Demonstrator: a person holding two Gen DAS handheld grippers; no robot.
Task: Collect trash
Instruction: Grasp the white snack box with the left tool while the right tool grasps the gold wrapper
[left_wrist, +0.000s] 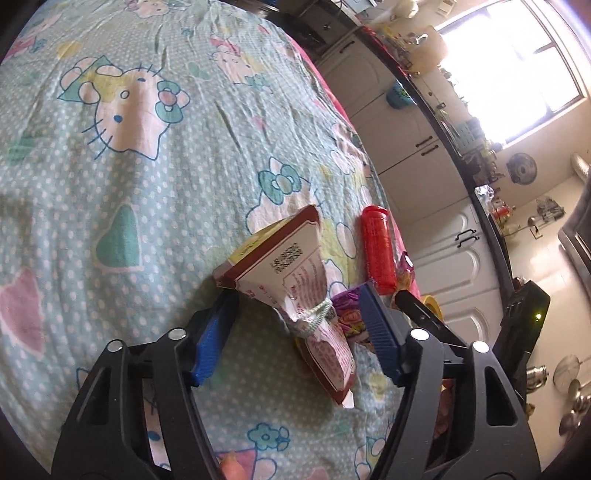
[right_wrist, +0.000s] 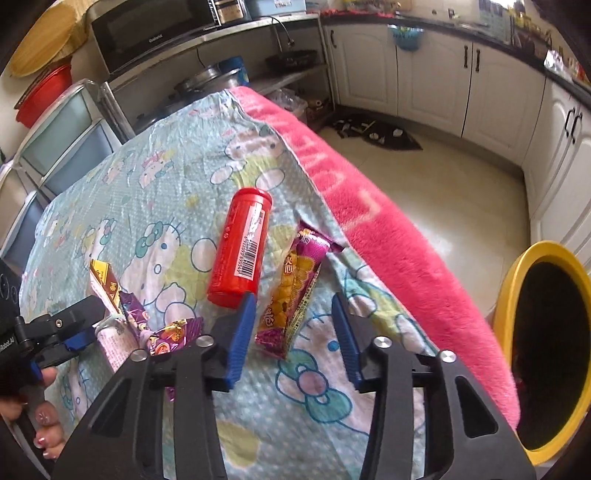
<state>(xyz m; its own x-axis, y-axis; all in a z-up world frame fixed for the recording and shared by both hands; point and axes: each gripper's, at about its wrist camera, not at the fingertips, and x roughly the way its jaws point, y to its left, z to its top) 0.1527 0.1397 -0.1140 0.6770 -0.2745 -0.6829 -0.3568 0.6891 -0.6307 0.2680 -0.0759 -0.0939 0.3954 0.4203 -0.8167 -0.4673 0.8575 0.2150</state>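
A crumpled red-and-white carton (left_wrist: 291, 277) lies on the Hello Kitty cloth, between the open blue fingers of my left gripper (left_wrist: 295, 306); it also shows in the right wrist view (right_wrist: 107, 295). A red plastic bottle (left_wrist: 376, 251) lies beside it, also seen from the right wrist (right_wrist: 240, 247). A purple-yellow snack wrapper (right_wrist: 291, 291) lies between the open fingers of my right gripper (right_wrist: 291, 314). A small purple candy wrapper (right_wrist: 162, 328) lies left of it. A yellow bin (right_wrist: 546, 347) with a black liner stands on the floor to the right.
A pink blanket edge (right_wrist: 369, 221) runs along the table's right side. White kitchen cabinets (right_wrist: 436, 77) and a tiled floor (right_wrist: 443, 177) lie beyond. A microwave (right_wrist: 147, 29) and shelves stand at the back. The left gripper (right_wrist: 55, 328) appears at the right view's left edge.
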